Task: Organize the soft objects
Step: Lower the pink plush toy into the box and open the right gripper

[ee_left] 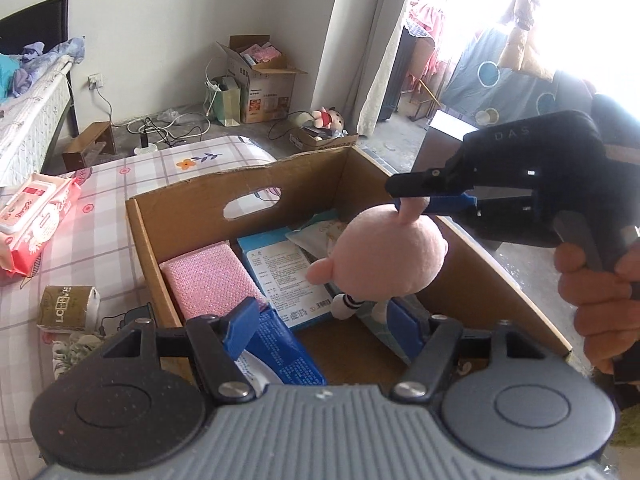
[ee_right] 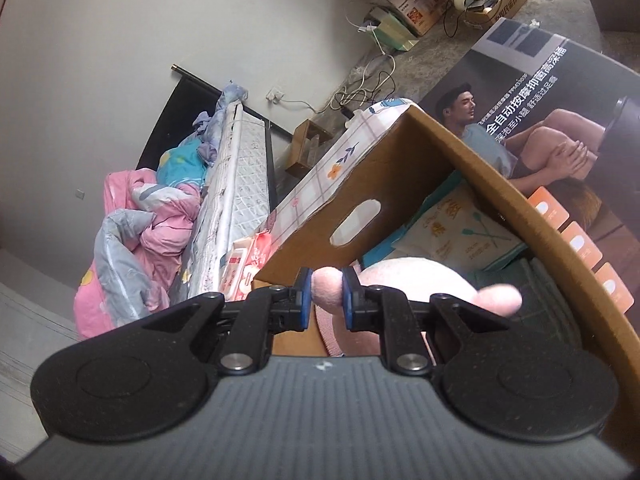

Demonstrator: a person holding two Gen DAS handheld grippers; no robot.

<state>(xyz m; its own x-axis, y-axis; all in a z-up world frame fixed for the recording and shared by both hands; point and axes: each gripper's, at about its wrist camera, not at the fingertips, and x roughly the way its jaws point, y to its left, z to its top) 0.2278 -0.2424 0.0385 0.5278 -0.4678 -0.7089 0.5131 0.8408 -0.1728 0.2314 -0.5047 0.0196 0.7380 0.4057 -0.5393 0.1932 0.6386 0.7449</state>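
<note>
Over the open cardboard box [ee_left: 192, 216], the right tool [ee_left: 416, 200] is clamping a small nub of the pink plush toy [ee_left: 384, 256], which is hanging just above the box's contents. Inside the box, a pink sponge [ee_left: 208, 284], a blue-and-white packet [ee_left: 288, 276] and a pale pouch [ee_right: 460, 228] are lying. Nearer the camera, the left tool [ee_left: 324, 320] is standing apart, gripping nothing. Beside the box, a wet-wipes pack [ee_left: 36, 212] is sitting on the checked bench [ee_left: 100, 208].
</note>
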